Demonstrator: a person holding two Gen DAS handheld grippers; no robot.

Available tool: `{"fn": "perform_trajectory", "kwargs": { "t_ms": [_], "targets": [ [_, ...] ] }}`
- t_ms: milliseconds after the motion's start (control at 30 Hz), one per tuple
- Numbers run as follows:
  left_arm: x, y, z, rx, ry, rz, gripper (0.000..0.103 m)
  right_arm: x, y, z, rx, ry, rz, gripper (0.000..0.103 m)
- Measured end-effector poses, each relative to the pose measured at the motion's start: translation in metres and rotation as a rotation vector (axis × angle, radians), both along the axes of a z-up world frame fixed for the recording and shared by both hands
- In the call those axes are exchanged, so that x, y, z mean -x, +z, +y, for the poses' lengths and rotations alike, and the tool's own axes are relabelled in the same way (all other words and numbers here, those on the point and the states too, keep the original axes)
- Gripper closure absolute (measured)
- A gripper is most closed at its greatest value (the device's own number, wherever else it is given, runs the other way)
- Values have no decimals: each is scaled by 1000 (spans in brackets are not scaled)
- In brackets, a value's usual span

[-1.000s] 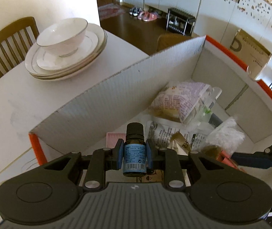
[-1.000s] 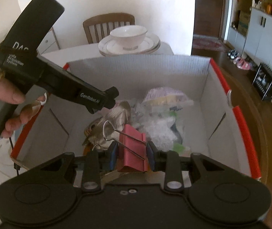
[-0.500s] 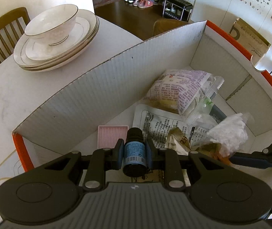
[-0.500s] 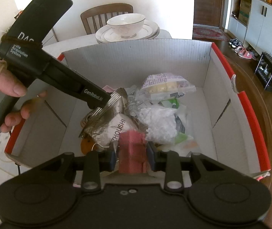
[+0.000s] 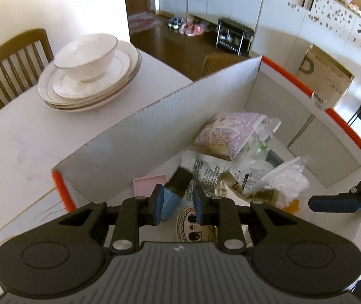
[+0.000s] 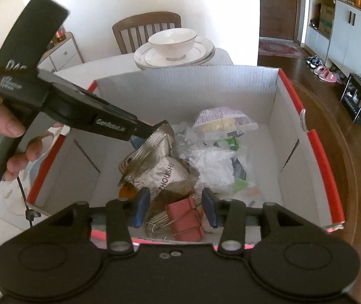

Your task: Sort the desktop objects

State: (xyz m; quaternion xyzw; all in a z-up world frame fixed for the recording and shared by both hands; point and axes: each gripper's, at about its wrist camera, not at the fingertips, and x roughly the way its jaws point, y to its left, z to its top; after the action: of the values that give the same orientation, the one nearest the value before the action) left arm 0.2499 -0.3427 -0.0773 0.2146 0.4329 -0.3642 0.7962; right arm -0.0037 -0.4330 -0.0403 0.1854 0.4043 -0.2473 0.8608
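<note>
Both grippers hang over a white cardboard box (image 5: pixel 155 136) with an orange-red rim. A small dark bottle (image 5: pixel 174 192) with a blue label is blurred and tilted, lower than the pads of my left gripper (image 5: pixel 178 204). It leans by the left pad, with a gap to the right pad, so it sits loose. The jaws of my right gripper (image 6: pixel 176 210) are opening. A pink binder clip (image 6: pixel 184 220) lies free on the box (image 6: pixel 180 88) floor below them. A hand (image 6: pixel 3 124) holds the left gripper's handle.
The box holds a purple snack packet (image 5: pixel 231 131), a silver packet (image 6: pixel 155 167), crumpled white plastic (image 6: pixel 213 167) and a pink tray (image 5: pixel 147 185). Behind it, a bowl on stacked plates (image 5: pixel 89 76) rests on the white table, with a wooden chair (image 5: pixel 13 60) beyond.
The bottle, held upright before, has tipped and slipped down out of the left pads. The right jaws have parted and the pink clip has dropped into the box.
</note>
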Motion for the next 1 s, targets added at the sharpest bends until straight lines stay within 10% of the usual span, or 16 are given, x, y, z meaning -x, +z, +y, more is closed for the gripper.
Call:
{"fn": "perform_trajectory", "kwargs": {
  "t_ms": [767,833,900,1000],
  "targets": [
    [80,54,54,172,-11,-61,75,28,30,18,37,-39,-97,32],
    [84,55,59,179,-9,-62,70,29,31,20,42,-39,-103,31],
    [88,56,64,190,-5,-61,42,31,33,23,49,-40,-107,30],
    [93,58,73,212,-4,-60,36,34,35,29,58,-38,-117,28]
  ]
}}
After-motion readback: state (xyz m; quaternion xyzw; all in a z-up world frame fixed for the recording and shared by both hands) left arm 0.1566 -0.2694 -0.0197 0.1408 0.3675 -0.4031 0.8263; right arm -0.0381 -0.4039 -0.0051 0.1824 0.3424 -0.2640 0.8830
